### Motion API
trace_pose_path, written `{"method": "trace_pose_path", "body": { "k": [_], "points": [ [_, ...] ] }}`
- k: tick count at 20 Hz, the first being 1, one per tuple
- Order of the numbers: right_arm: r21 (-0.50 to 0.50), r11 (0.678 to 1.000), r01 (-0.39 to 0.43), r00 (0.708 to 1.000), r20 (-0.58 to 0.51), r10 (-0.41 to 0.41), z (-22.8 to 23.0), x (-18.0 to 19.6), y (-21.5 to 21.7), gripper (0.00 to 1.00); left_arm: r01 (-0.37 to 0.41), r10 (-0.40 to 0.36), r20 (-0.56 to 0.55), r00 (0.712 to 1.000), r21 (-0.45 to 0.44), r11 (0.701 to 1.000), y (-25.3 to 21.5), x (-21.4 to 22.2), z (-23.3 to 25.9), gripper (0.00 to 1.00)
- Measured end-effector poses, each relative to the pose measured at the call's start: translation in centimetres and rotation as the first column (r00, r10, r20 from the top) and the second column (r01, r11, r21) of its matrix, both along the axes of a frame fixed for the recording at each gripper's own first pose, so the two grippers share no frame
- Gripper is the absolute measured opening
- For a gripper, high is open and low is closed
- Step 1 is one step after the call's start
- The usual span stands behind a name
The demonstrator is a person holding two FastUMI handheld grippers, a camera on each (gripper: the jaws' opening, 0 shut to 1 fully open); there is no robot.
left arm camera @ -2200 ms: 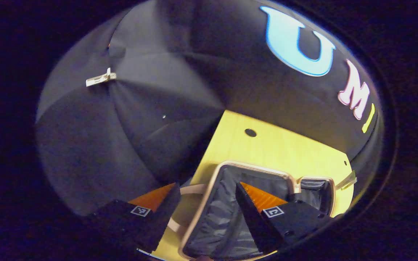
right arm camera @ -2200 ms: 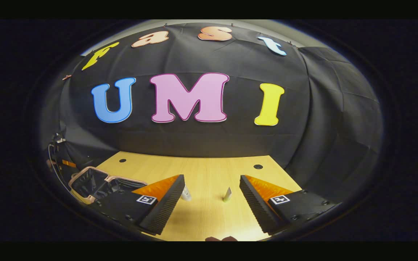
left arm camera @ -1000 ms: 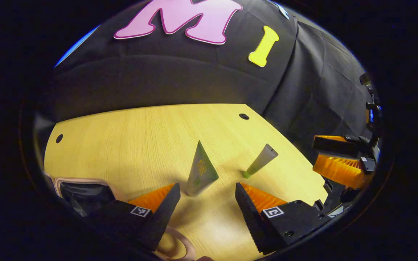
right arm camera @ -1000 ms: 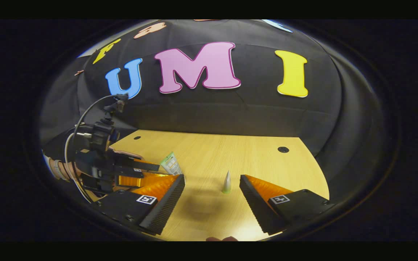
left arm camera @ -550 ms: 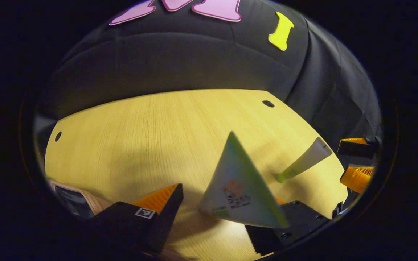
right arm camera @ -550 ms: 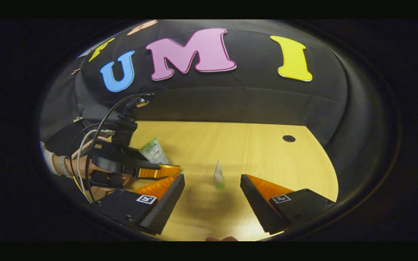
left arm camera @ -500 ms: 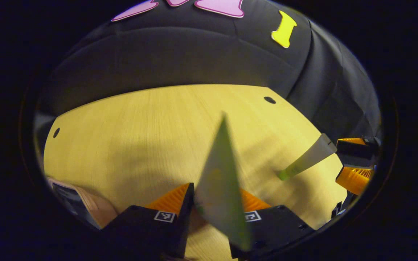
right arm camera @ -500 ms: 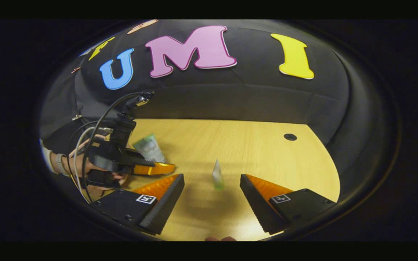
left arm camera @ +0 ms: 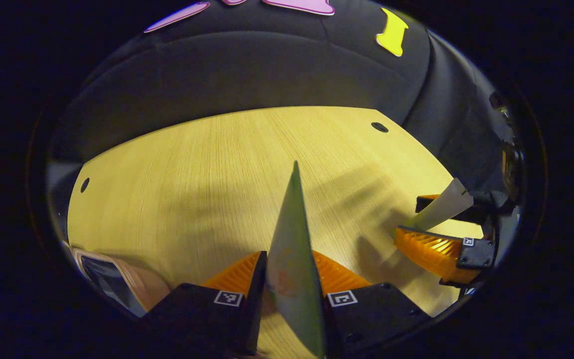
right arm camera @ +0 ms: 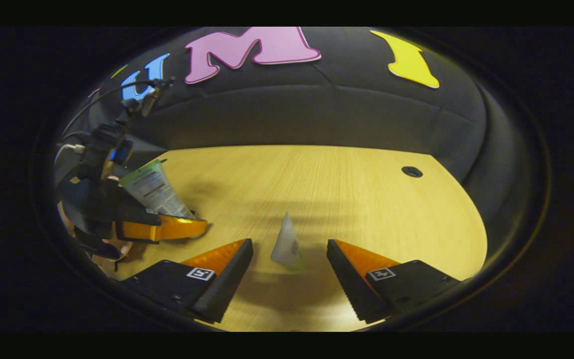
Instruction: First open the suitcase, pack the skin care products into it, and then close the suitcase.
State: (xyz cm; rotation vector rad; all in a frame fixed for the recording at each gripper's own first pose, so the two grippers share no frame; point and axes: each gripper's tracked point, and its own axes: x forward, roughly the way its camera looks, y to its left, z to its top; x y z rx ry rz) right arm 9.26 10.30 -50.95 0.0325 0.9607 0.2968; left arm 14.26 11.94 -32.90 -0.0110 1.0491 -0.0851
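Note:
A green-and-white skin care tube (left arm camera: 294, 224) stands edge-on between my left gripper's fingers, and the left gripper (left arm camera: 289, 259) is shut on its lower part. In the right gripper view the same tube (right arm camera: 150, 189) rises from the left gripper (right arm camera: 167, 228) at the left. A smaller white tube with a green cap (right arm camera: 285, 244) stands cap-down on the table between the fingertips of my right gripper (right arm camera: 289, 245), which is open with a gap on each side. In the left gripper view the right gripper (left arm camera: 434, 224) straddles that small tube (left arm camera: 444, 204). The suitcase (left arm camera: 117, 271) shows pink rim and dark lining at lower left.
The light wooden table (right arm camera: 347, 189) has cable holes (right arm camera: 411, 171) near its far corners and black cloth walls behind and beside it. A hand (right arm camera: 110, 257) holds the left gripper, with cables rising from it.
My left gripper reached the larger tube and shut on it, and still holds it. My right gripper has moved forward and down, so the small tube now stands between its open fingers.

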Motion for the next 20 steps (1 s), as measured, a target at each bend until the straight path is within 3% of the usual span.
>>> {"method": "trace_pose_path", "body": {
  "k": [1, 2, 4, 5, 8, 9, 11, 12, 13, 14, 16, 17, 20],
  "points": [
    [-0.011, 1.000, 0.005, 0.998, -0.063, -0.006, -1.2, -0.8, -0.2, 0.76, -0.010, 0.010, -0.022, 1.000, -0.008, 1.000, 0.2, -0.3, 0.1, 0.47],
    [-0.007, 1.000, 0.026, 0.998, -0.060, -0.026, -1.2, -0.5, -0.2, 0.57, -0.015, 0.015, -0.033, 0.999, -0.014, 1.000, 0.4, -0.6, 0.7, 0.50],
    [0.004, 0.999, 0.046, 0.997, -0.060, -0.046, -0.3, -0.6, -0.4, 0.24, 0.002, -0.004, -0.035, 0.999, -0.041, 0.999, 0.4, -1.7, 3.1, 0.46],
    [0.021, 0.999, 0.050, 0.997, -0.062, -0.049, 0.6, -0.7, -0.2, 0.30, 0.031, -0.032, -0.029, 0.999, -0.042, 0.999, 0.6, -2.5, 4.8, 0.46],
    [0.071, 0.997, 0.040, 0.999, -0.027, -0.038, 4.6, -1.8, 0.4, 0.30, 0.117, -0.115, -0.026, 0.993, 0.058, 0.991, 4.2, -5.4, 9.7, 0.46],
    [0.077, 0.997, 0.032, 0.999, -0.010, -0.031, 5.9, -2.2, 0.5, 0.30, 0.116, -0.112, -0.045, 0.993, 0.098, 0.988, 6.2, -6.9, 11.1, 0.43],
    [0.096, 0.995, 0.018, 1.000, 0.017, -0.020, 8.5, -3.8, 1.0, 0.30, 0.093, -0.079, -0.107, 0.991, 0.129, 0.987, 9.9, -10.4, 13.2, 0.47],
    [0.107, 0.994, 0.012, 1.000, 0.025, -0.015, 9.5, -4.5, 1.3, 0.24, 0.088, -0.067, -0.158, 0.985, 0.129, 0.988, 11.6, -12.5, 13.7, 0.50],
    [0.109, 0.994, 0.006, 0.999, 0.034, -0.010, 10.3, -5.2, 1.6, 0.24, 0.085, -0.056, -0.206, 0.977, 0.136, 0.987, 13.2, -14.3, 13.8, 0.46],
    [0.103, 0.995, -0.002, 0.999, 0.041, -0.002, 10.9, -6.0, 1.8, 0.30, 0.075, -0.030, -0.274, 0.961, 0.155, 0.985, 15.4, -16.5, 13.5, 0.46],
    [0.094, 0.995, -0.010, 1.000, 0.029, 0.007, 11.1, -7.5, 2.2, 0.29, 0.019, 0.061, -0.403, 0.913, 0.193, 0.981, 19.5, -20.9, 12.4, 0.46],
    [0.102, 0.995, -0.009, 1.000, 0.013, 0.007, 11.3, -8.4, 2.8, 0.22, -0.017, 0.095, -0.461, 0.882, 0.171, 0.985, 20.3, -22.8, 11.5, 0.46],
    [0.115, 0.993, -0.023, 1.000, 0.008, 0.022, 12.6, -10.0, 4.2, 0.29, -0.121, 0.168, -0.603, 0.780, 0.118, 0.986, 21.3, -26.9, 8.2, 0.47]
  ]
}}
